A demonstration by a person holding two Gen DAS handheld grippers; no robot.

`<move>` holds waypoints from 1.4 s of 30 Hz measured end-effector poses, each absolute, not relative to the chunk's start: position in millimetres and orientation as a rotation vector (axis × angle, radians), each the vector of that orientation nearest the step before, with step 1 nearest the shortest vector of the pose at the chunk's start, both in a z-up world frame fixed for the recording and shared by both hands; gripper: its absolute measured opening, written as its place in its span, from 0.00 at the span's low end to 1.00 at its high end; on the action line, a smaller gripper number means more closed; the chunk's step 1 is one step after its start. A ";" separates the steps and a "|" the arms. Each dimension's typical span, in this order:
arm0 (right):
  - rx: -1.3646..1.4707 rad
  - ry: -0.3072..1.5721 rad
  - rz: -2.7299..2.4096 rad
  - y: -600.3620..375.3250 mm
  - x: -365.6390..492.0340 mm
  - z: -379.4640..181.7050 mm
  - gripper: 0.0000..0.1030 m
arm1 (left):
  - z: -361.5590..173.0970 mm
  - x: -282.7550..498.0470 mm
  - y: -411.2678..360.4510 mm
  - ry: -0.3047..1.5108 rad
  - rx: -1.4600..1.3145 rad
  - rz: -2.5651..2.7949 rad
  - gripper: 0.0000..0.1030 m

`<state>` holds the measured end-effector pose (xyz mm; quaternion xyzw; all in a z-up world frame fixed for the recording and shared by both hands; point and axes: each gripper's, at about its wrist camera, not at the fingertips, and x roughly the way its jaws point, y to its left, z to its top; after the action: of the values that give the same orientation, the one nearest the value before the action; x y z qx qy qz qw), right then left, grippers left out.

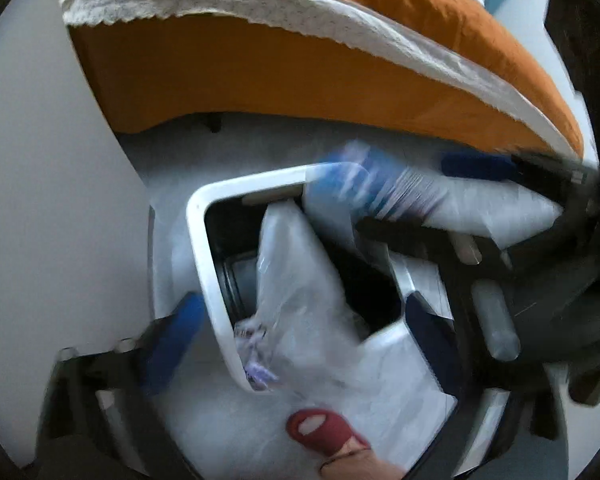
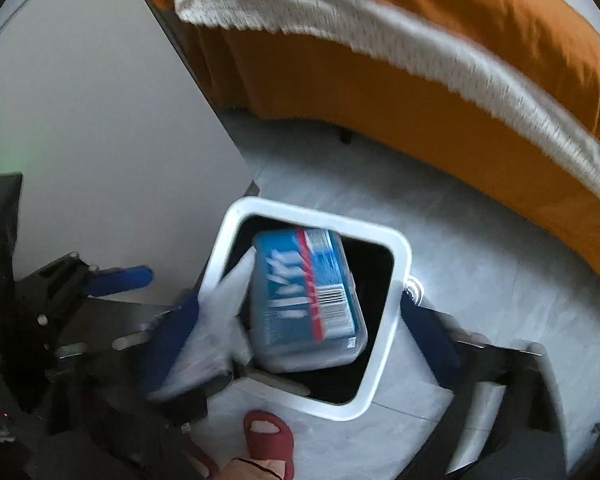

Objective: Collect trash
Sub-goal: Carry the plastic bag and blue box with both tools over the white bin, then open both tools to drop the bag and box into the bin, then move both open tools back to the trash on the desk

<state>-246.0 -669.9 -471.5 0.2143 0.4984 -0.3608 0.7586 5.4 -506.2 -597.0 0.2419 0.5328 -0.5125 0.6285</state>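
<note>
Left wrist view: the left hand-held gripper [image 1: 300, 328] stands with jaws wide apart over the white bin [image 1: 216, 300] at centre frame; a clear plastic bag [image 1: 300, 280] sits loose in the bin's mouth, gripped by neither pad; a blurred blue packet [image 1: 364, 184] lies at the bin's upper rim.

Right wrist view: the right hand-held gripper [image 2: 300, 320] is likewise apart; the blue packet [image 2: 306, 292] rests inside the bin [image 2: 384, 344], the bag [image 2: 216, 320] at its left; a red slipper [image 2: 270, 436] shows at bottom centre.

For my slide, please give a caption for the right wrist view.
Blue package dropping into white bin beside an orange bed.
</note>
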 end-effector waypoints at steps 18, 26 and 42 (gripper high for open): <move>0.441 1.016 -0.868 -637.8 -256.9 -381.9 0.96 | -509.8 10.9 -486.1 1.155 0.513 -1.096 0.95; 0.336 0.928 -0.845 -595.5 -242.2 -278.0 0.96 | -403.5 14.0 -470.3 1.086 0.418 -1.045 0.95; 0.173 0.707 -0.631 -507.9 -193.6 -112.4 0.96 | -193.2 19.8 -365.1 0.864 0.245 -0.804 0.95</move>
<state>-193.6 -507.9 -112.4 0.0834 0.3399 -0.3034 0.8862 19.8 -365.1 -193.2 0.1151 0.4064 -0.3781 0.8238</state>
